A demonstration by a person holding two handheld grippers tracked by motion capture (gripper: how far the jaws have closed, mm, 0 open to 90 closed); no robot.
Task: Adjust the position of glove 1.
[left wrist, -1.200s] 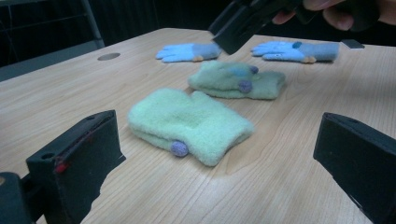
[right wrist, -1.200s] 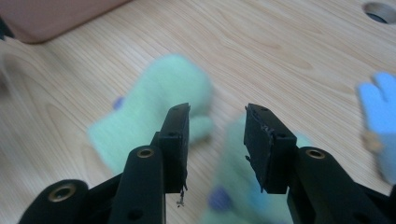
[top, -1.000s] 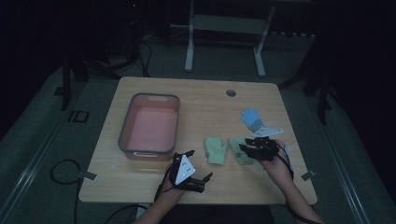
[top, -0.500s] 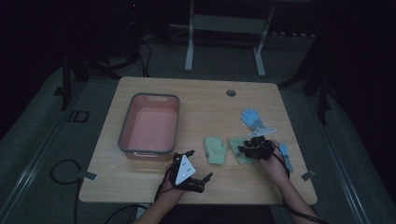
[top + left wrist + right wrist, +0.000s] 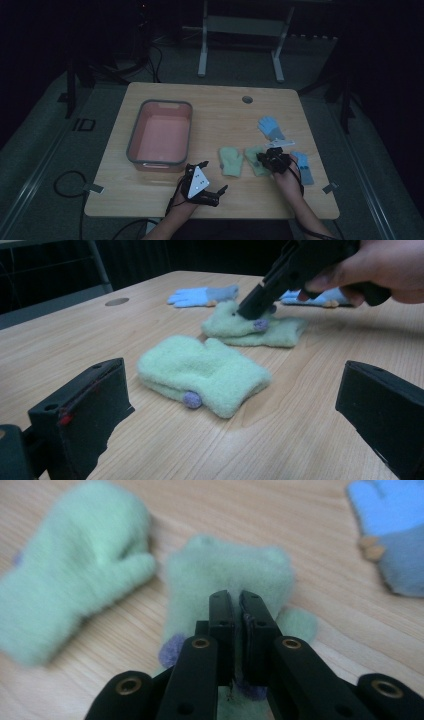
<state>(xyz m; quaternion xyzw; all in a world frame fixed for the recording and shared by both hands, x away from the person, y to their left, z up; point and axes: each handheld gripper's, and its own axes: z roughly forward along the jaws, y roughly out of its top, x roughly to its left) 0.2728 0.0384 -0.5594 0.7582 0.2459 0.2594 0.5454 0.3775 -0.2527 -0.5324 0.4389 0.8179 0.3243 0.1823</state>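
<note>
Both matte-black plastic tongs: left tongs [image 5: 207,176] w/ grey triangular plate, right tongs [image 5: 236,611] w/ brass-ringed holes, black cables.

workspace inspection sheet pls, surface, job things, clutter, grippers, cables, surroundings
surface: light wooden table with a round hole near its far edge.
job's things: two green mittens; the right green mitten is pinched in the right gripper, the left green mitten lies flat beside it.
clutter: two blue gloves, far blue glove and near blue glove; pink bin, nothing seen inside.
grippers: right gripper has just closed, its jaws shut on mitten fabric; left gripper open near the table's front, holding nothing.
cables: one trails along the right forearm; a loop on the floor.
surroundings: dark room, metal stand behind the table.
</note>
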